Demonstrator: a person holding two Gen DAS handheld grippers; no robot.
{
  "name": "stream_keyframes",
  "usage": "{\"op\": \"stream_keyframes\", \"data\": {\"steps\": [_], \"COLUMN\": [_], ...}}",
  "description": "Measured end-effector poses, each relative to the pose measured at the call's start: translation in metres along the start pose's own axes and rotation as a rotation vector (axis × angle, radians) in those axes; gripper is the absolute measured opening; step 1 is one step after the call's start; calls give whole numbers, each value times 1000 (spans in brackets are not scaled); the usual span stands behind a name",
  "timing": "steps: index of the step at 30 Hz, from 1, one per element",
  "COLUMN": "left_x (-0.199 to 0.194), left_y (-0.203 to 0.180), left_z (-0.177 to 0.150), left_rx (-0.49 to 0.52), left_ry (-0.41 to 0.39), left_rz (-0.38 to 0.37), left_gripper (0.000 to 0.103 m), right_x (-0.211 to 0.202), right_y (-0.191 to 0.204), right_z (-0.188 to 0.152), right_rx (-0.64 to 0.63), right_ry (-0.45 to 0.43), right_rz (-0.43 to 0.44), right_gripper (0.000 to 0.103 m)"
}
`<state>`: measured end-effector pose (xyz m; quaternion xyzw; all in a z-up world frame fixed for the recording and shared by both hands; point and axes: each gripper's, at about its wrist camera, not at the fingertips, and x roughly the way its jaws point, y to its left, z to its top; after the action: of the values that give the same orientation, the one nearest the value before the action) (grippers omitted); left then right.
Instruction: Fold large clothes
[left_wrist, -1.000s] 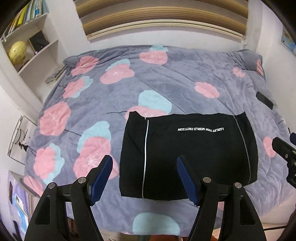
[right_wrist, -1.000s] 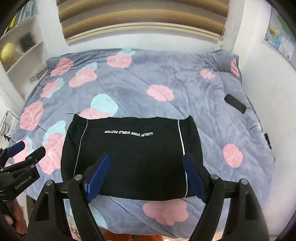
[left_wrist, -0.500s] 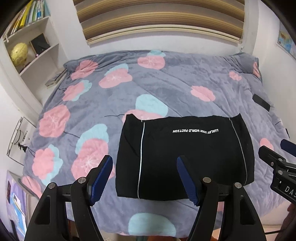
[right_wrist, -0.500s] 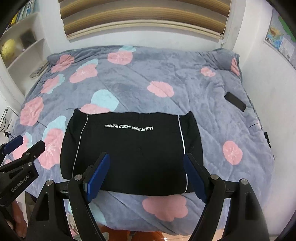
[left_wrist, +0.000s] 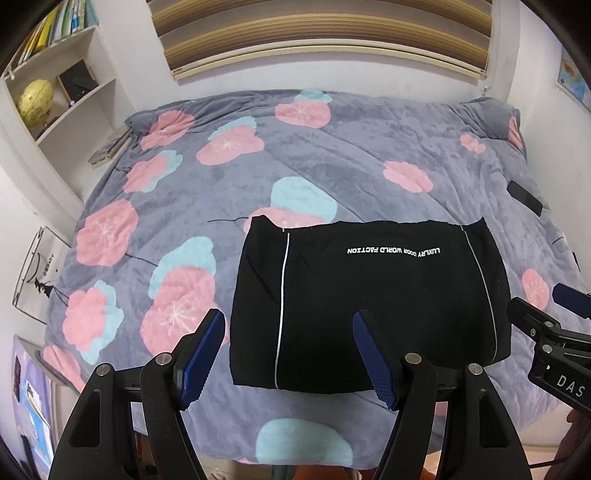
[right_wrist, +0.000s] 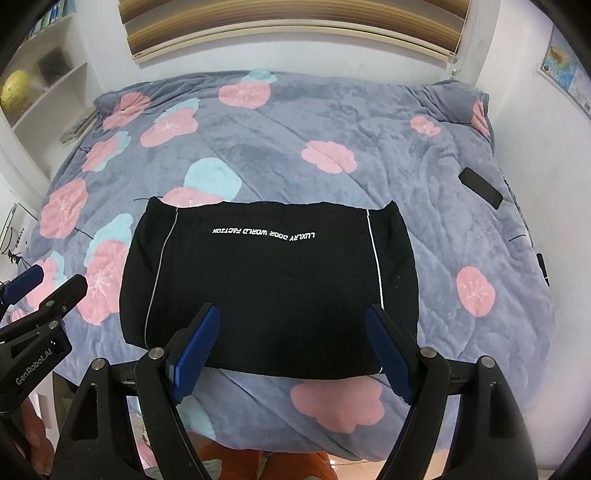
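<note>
Fingers of both grippers, black with blue ribbed pads: left gripper (left_wrist: 288, 350) and right gripper (right_wrist: 291, 347) each spread wide, grasping nothing, poised above the near edge of the bed. Folded black garment with thin white side stripes and white lettering (right_wrist: 269, 280): lying flat as a rectangle on the near half of the grey plush blanket printed with pink and pale-blue flowers (right_wrist: 280, 136), lettering toward the far edge. Flat black rectangular object (right_wrist: 480, 187): resting on the blanket's right side, well apart from the garment.
</note>
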<state>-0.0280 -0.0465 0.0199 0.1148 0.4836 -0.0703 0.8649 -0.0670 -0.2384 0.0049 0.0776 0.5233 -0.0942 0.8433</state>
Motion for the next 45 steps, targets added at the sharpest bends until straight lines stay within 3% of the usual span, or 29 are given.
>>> {"op": "stream_keyframes", "data": {"steps": [45], "left_x": [15], "left_y": [-10], "left_z": [0], "left_rx": [47], "left_ry": [40], "left_rz": [-22], "left_gripper": [73], "right_x": [7], "right_y": [4], "right_z": [3], "right_rx": [25], "right_ry": [24], "right_rz": [19], "right_gripper": [82]}}
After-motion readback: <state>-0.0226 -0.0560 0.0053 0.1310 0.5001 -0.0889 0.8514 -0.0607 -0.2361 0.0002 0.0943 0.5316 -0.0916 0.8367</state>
